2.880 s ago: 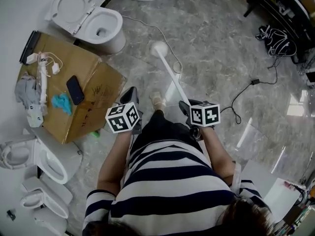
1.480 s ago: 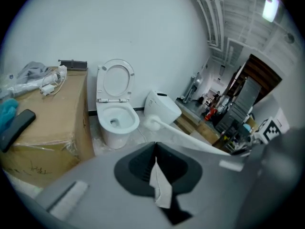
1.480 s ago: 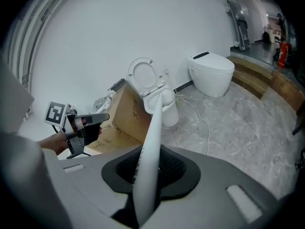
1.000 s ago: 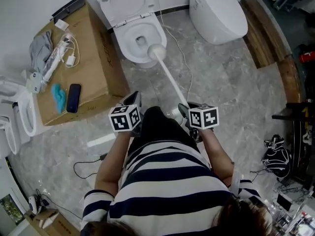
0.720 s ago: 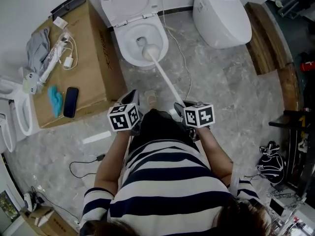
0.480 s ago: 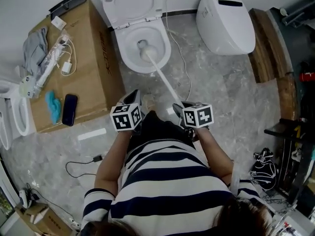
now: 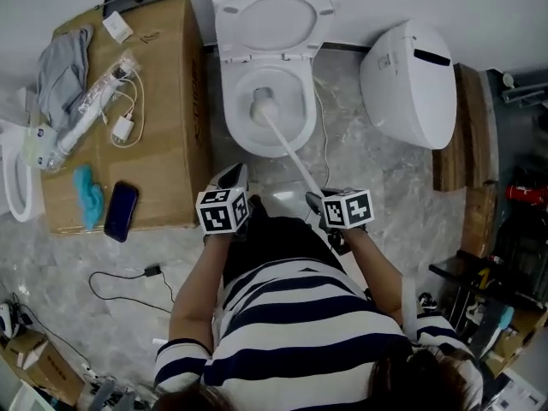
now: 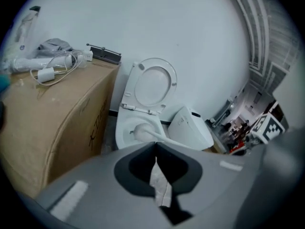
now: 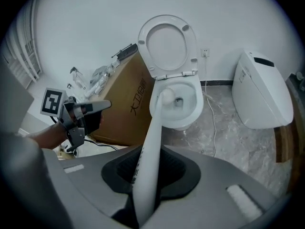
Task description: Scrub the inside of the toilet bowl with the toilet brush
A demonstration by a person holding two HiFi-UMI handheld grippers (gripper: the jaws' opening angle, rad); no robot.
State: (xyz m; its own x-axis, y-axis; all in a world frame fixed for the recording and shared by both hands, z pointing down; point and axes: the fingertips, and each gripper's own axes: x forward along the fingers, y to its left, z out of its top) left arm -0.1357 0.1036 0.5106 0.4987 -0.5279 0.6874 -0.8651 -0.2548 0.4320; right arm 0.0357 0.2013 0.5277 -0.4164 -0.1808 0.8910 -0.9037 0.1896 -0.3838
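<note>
The white toilet stands straight ahead against the wall with its lid raised. My right gripper is shut on the long white handle of the toilet brush. The round brush head sits down inside the bowl, near the drain hole. In the right gripper view the handle runs from the jaws up to the brush head at the bowl's left side. My left gripper hovers shut and empty left of the handle, short of the bowl.
A large cardboard box stands close on the toilet's left, carrying a phone, cables and a grey cloth. A second toilet with its lid shut stands on the right. A cord lies on the marble floor.
The view swung round until the toilet stood straight ahead. The brush head went from over the floor, across the rim and down into the bowl. Both grippers stayed shut.
</note>
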